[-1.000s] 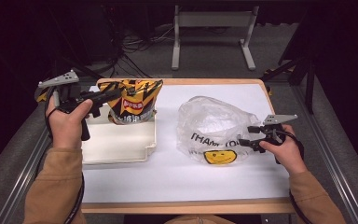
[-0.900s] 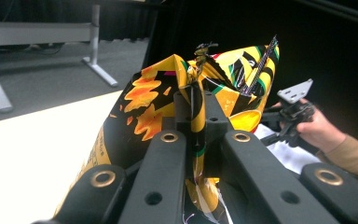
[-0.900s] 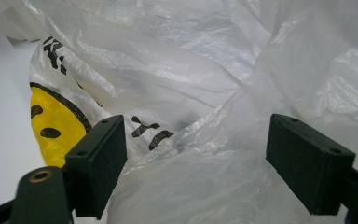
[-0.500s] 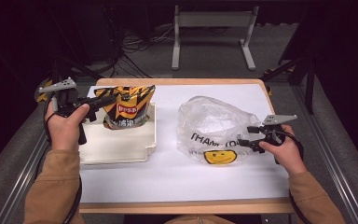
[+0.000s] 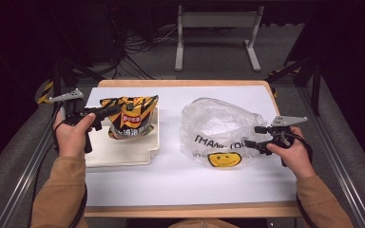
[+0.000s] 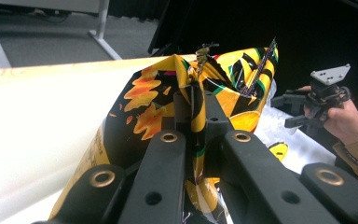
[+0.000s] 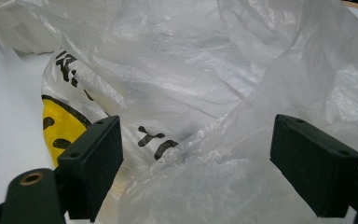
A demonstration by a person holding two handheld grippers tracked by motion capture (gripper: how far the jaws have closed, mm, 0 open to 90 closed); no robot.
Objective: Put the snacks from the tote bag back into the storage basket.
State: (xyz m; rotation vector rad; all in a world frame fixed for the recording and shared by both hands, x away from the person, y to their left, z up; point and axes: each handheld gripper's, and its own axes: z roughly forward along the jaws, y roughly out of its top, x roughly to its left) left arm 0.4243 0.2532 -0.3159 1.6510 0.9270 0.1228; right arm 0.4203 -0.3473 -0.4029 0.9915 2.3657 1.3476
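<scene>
A yellow, orange and black chip bag (image 5: pixel 130 121) stands upright over the far part of a white tray (image 5: pixel 123 154) at the table's left. My left gripper (image 5: pixel 116 109) is shut on the bag's upper edge. The left gripper view shows the jaws (image 6: pixel 193 100) pinching a fold of the bag (image 6: pixel 149 107). On the right lies a clear plastic bag (image 5: pixel 214 123) with a yellow smiley face and black lettering. My right gripper (image 5: pixel 249 137) is open at its right side. In the right gripper view, crumpled film (image 7: pixel 191 79) lies between the wide-apart pads (image 7: pixel 196 163).
The white table top (image 5: pixel 171 180) has a wooden rim. Metal rails run along both sides of the table. A grey stand and cables sit on the dark floor beyond the far edge. My right hand's gripper (image 6: pixel 307 107) appears far off in the left gripper view.
My left gripper has brought the chip bag down and nearer to me, over the tray. The right gripper and the plastic bag have stayed where they were.
</scene>
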